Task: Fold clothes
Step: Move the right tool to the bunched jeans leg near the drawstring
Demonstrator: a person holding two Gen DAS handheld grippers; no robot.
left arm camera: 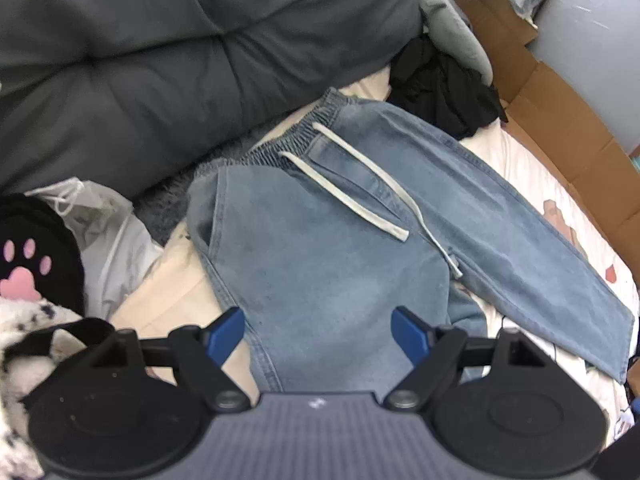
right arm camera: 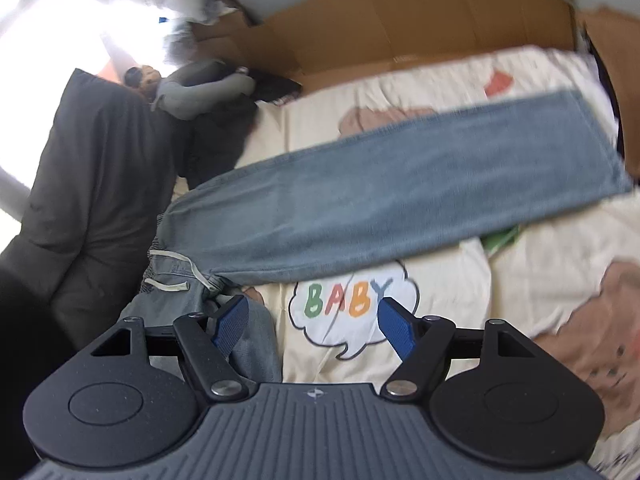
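Light blue jeans (left arm camera: 320,248) with an elastic waistband and a white drawstring (left arm camera: 352,188) lie spread on a cream bedsheet (left arm camera: 532,168). In the left wrist view one leg runs toward me under my left gripper (left arm camera: 318,332), which hovers open above it; the other leg stretches to the right. In the right wrist view that long leg of the jeans (right arm camera: 400,192) crosses the frame. My right gripper (right arm camera: 312,320) is open over the sheet's "BABY" print (right arm camera: 352,304), nothing between its blue fingers (right arm camera: 394,326).
A dark grey cushion (left arm camera: 160,60) backs the bed. Black clothing (left arm camera: 444,88) and a grey item (left arm camera: 452,28) lie beyond the waistband. Brown cardboard (left arm camera: 560,120) lines the far side. A plastic bag (left arm camera: 100,232) and a paw-print item (left arm camera: 28,268) sit at left.
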